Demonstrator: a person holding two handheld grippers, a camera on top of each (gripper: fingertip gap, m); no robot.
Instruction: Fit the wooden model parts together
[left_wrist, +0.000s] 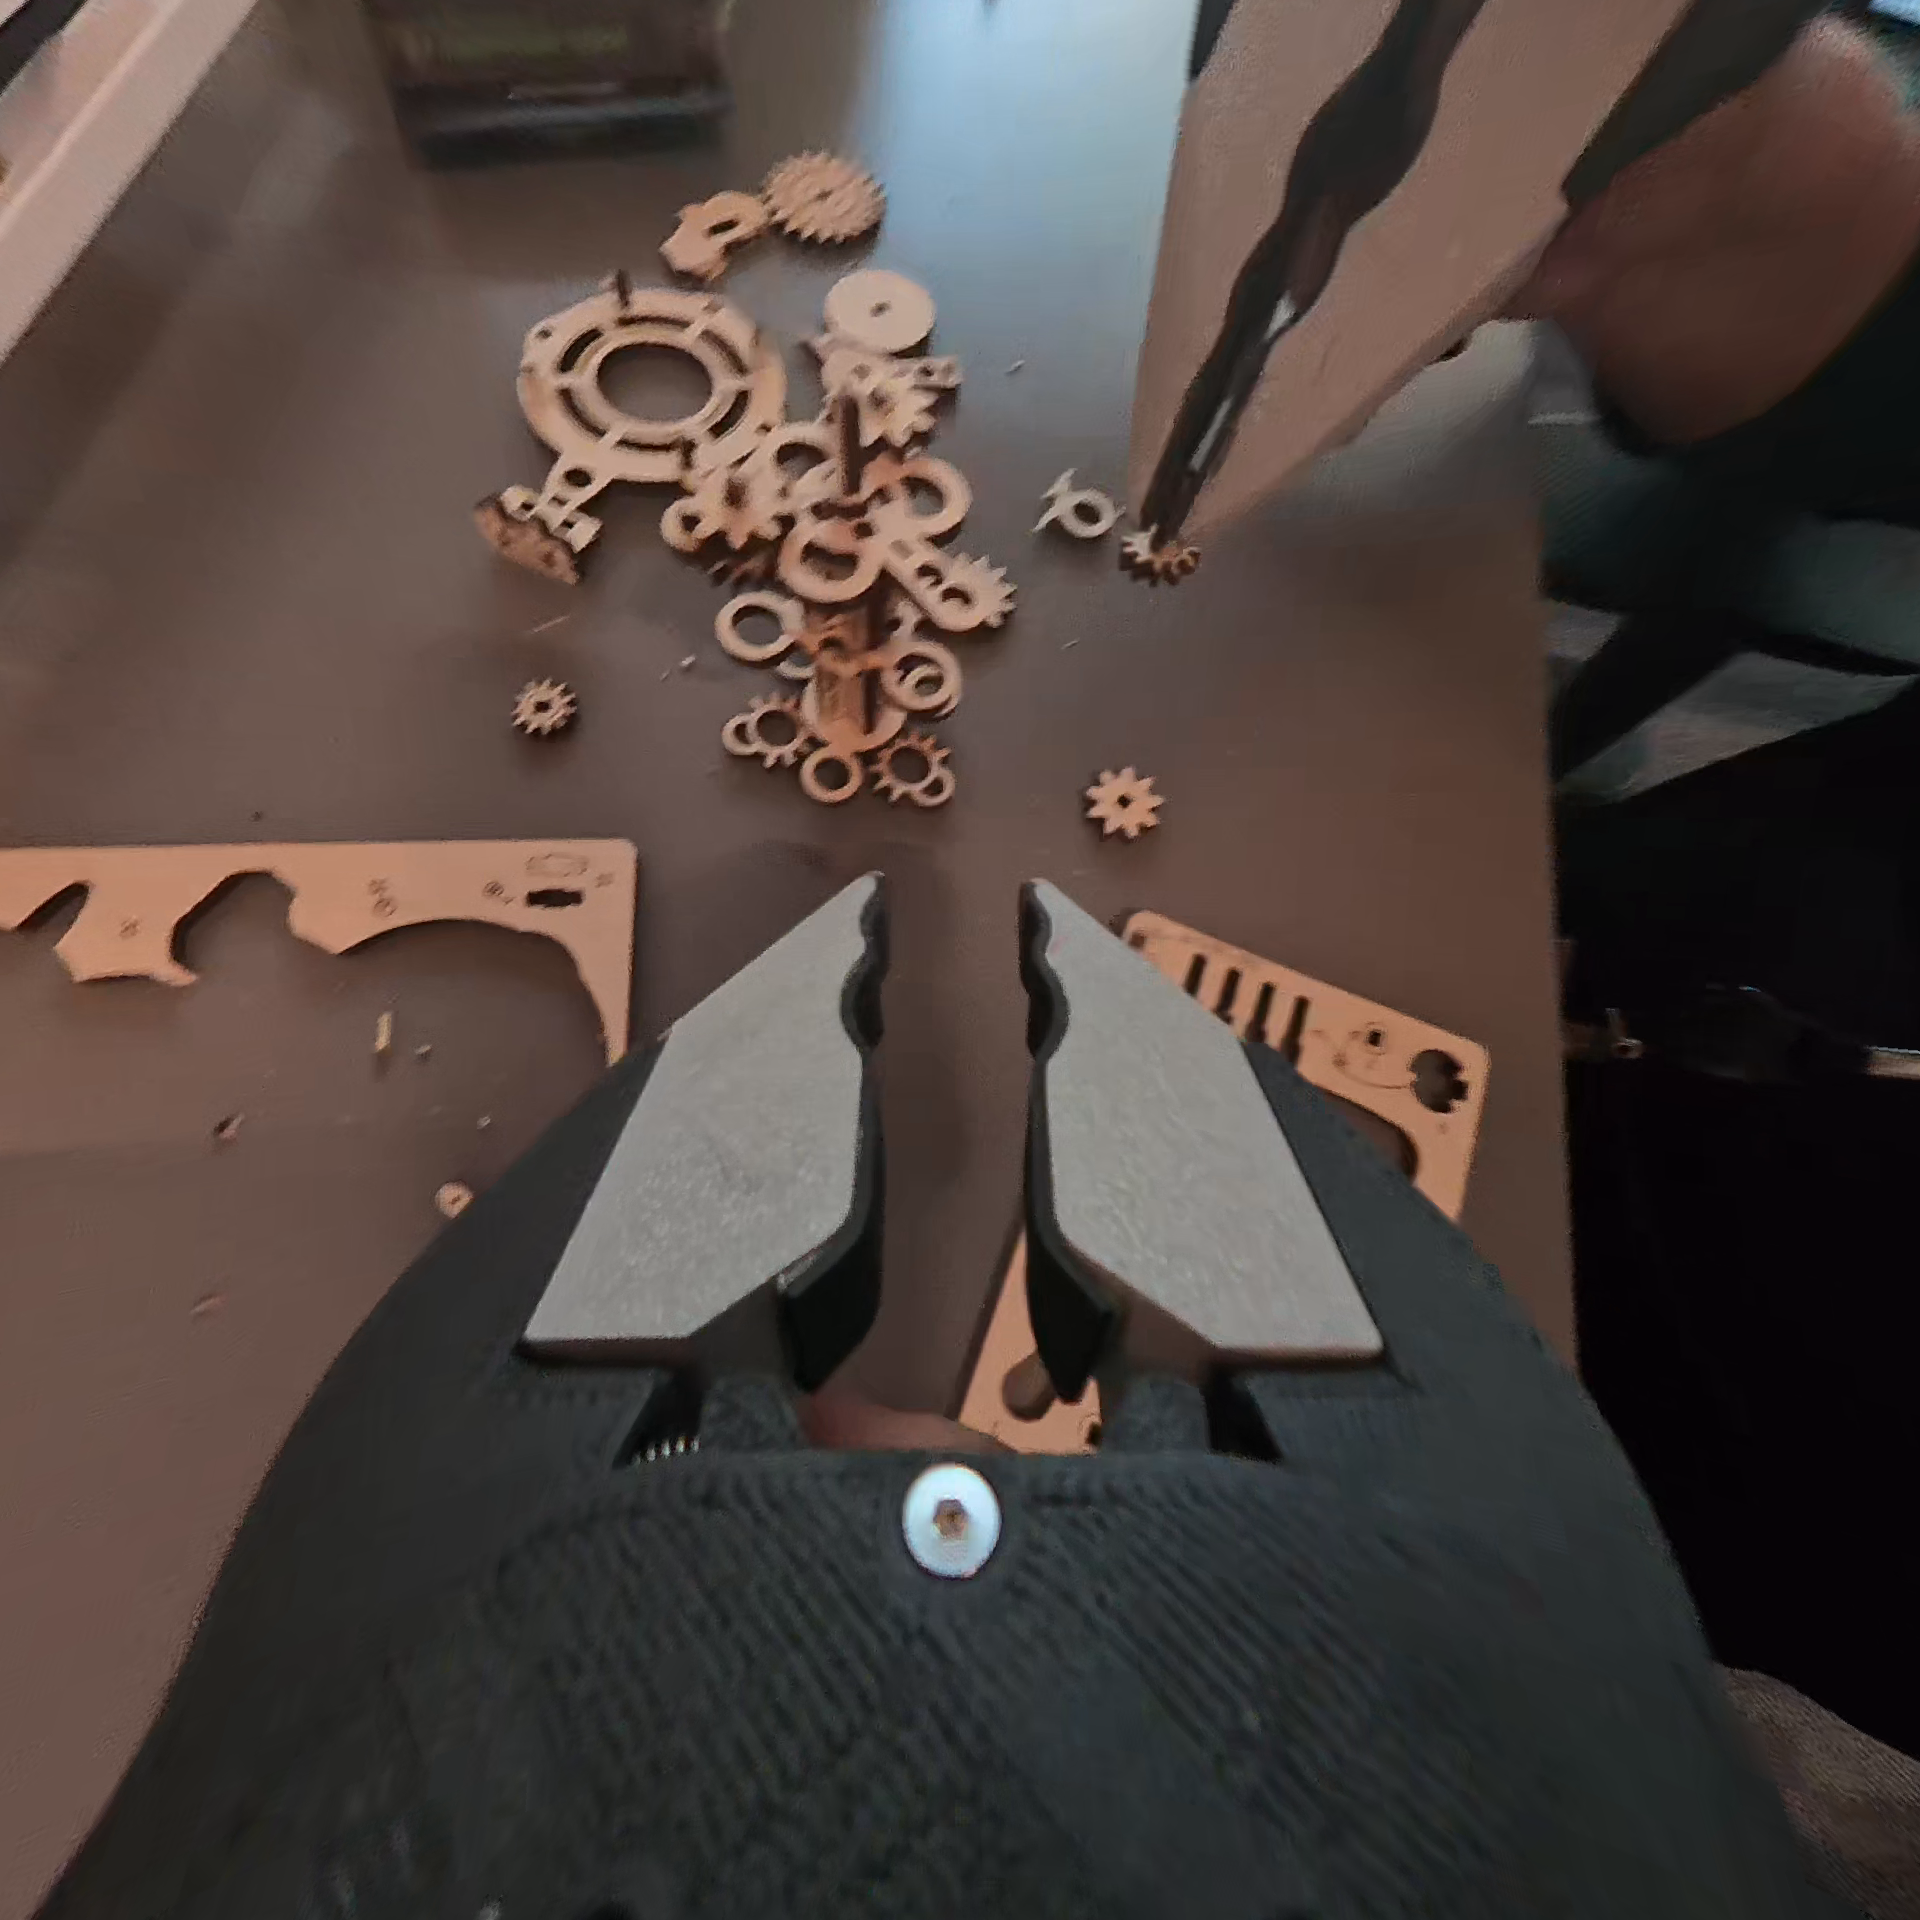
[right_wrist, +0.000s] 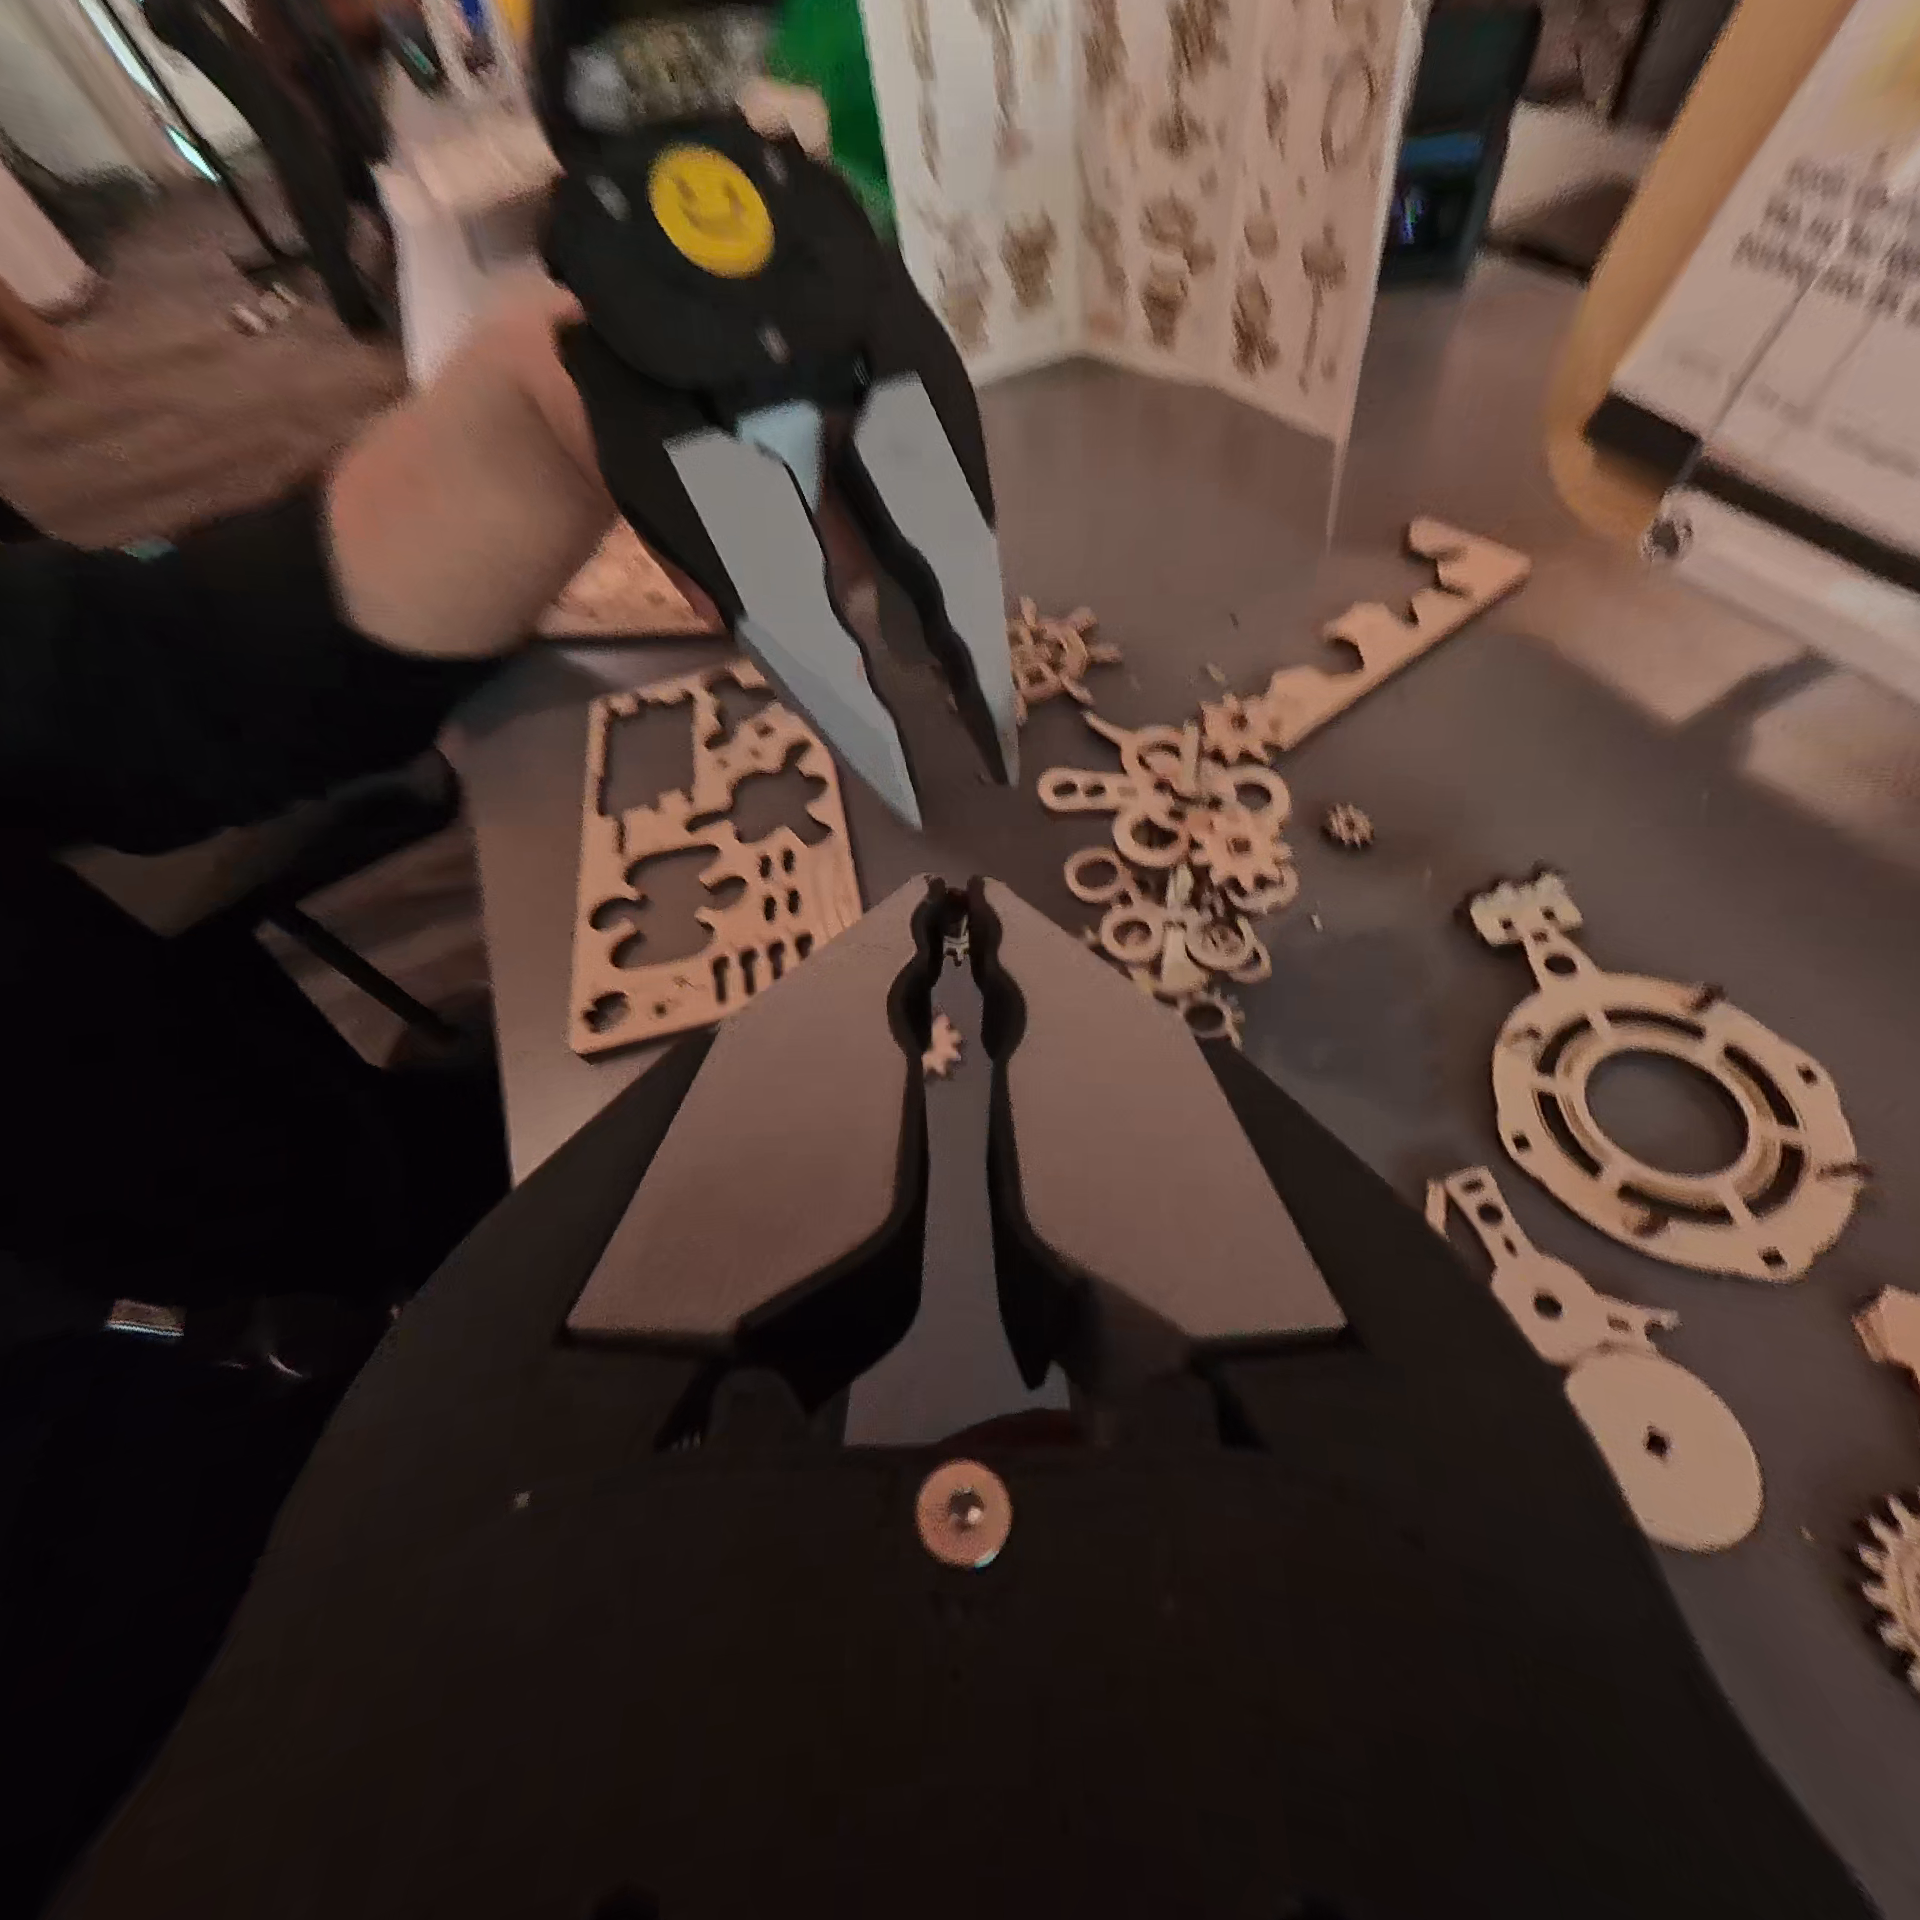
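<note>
Loose laser-cut wooden parts lie on a dark table (left_wrist: 1299, 727). A pile of rings and gears (left_wrist: 842, 582) sits at the middle, also seen in the right wrist view (right_wrist: 1184, 862). A round ring plate (left_wrist: 644, 395) lies to its left in the left wrist view (right_wrist: 1662, 1122). My right gripper (right_wrist: 951, 894) is shut on a small wooden gear (right_wrist: 951, 932), right of the pile (left_wrist: 1158, 556), close to the table top. My left gripper (left_wrist: 954, 904) is open and empty, short of the pile, and shows in the right wrist view (right_wrist: 956, 795).
Single small gears (left_wrist: 543, 709) (left_wrist: 1124, 802) lie near the pile. Emptied wooden sheets lie at the near left (left_wrist: 312, 914) and under my left gripper (left_wrist: 1351, 1039). An arm piece with a disc (right_wrist: 1621, 1392) lies by the ring plate. The table edge (left_wrist: 1548, 831) runs on the right. One gripper's finger ends stand about 7 centimeters off the other's.
</note>
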